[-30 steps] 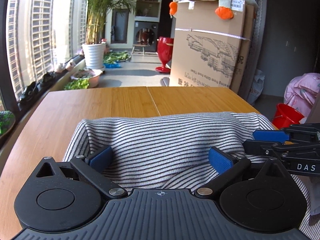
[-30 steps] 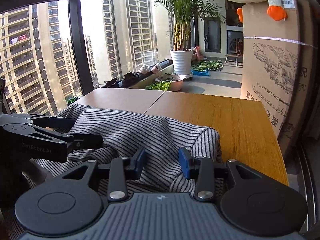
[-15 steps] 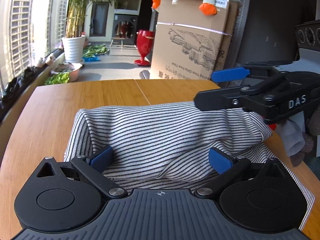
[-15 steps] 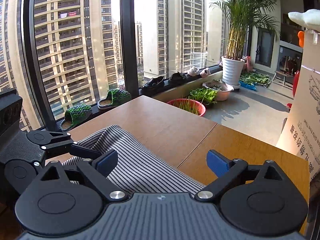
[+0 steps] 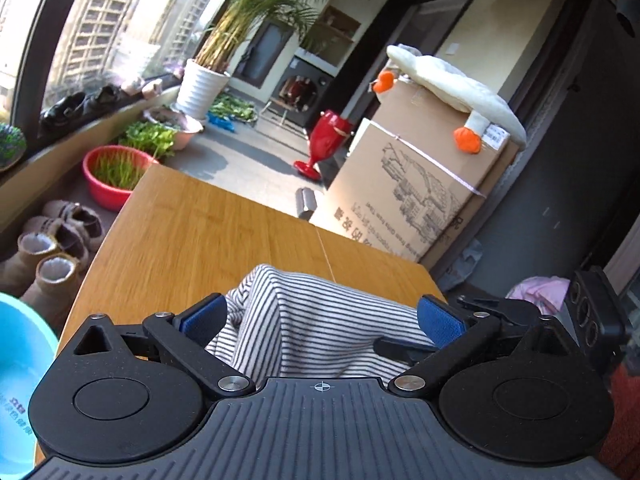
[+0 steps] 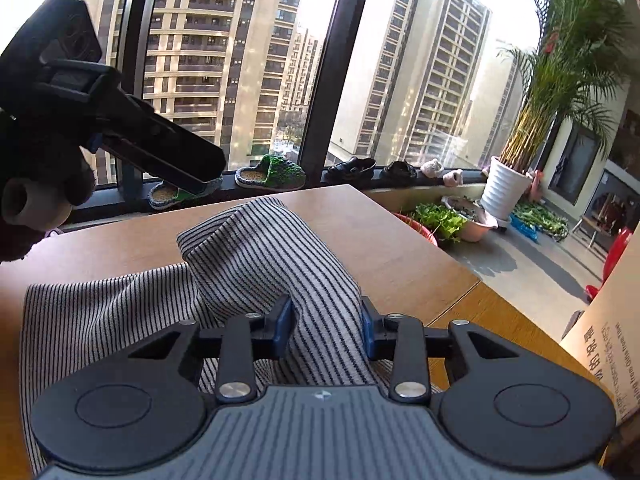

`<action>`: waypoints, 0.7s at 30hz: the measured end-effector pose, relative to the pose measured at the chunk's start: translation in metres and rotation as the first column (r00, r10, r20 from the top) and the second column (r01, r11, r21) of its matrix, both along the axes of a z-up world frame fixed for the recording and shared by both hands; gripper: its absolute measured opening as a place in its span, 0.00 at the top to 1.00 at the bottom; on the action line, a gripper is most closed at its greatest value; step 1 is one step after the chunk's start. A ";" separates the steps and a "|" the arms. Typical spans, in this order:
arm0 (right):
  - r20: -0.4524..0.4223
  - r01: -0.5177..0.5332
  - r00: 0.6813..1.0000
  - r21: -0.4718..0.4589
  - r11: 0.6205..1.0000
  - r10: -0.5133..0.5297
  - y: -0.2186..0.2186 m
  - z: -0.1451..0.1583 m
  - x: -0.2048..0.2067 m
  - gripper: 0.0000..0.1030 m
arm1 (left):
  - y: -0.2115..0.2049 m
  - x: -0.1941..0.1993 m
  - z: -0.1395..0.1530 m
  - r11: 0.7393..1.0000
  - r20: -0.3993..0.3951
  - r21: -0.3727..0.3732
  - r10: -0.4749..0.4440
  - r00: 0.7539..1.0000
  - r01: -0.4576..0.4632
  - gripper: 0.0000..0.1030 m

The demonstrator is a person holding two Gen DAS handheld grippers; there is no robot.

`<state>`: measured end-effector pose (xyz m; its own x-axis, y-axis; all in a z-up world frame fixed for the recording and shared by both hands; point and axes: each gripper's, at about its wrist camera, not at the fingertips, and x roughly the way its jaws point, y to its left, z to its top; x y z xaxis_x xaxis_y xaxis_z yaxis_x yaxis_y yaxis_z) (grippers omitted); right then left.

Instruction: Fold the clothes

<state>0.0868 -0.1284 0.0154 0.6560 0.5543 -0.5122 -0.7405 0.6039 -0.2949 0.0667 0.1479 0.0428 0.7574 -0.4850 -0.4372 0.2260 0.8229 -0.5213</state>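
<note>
A grey-and-white striped garment (image 6: 256,264) lies bunched on the wooden table (image 6: 404,248). My right gripper (image 6: 326,330) is low over its near edge. The jaws are closing, and the blue pads pinch a raised fold that humps away toward the window. In the left wrist view the same garment (image 5: 304,316) sits heaped between the wide-open fingers of my left gripper (image 5: 322,318), whose pads do not press on it. From the right wrist view the left gripper (image 6: 188,164) hangs tilted above the cloth's far left side.
A large cardboard box (image 5: 420,192) with a plush goose (image 5: 452,84) on top stands past the table's far right corner. A red basin (image 5: 112,176), boots (image 5: 52,248) and a light blue tub (image 5: 20,380) are on the floor to the left. The window sill holds shoes (image 6: 352,168).
The right gripper opened wide, swung toward the window side and closed on a fold of the garment. The left gripper rolled and lifted, staying open. The cloth went from a flat fold to a hump.
</note>
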 end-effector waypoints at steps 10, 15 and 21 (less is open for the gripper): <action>0.154 0.073 0.986 -0.030 0.997 -0.068 0.001 -0.015 -0.085 0.61 | -0.029 -0.004 -0.025 0.996 -0.097 0.082 -0.038 0.995 0.046 0.14; -0.250 0.439 0.897 0.394 0.807 -0.366 -0.091 0.031 -0.055 0.33 | -0.030 -0.023 -0.026 0.986 -0.083 0.142 -0.075 0.994 0.087 0.18; -0.499 0.658 0.742 0.417 0.627 -0.448 -0.146 0.005 -0.021 0.39 | -0.043 -0.050 -0.022 0.958 -0.057 0.253 -0.126 0.990 0.136 0.17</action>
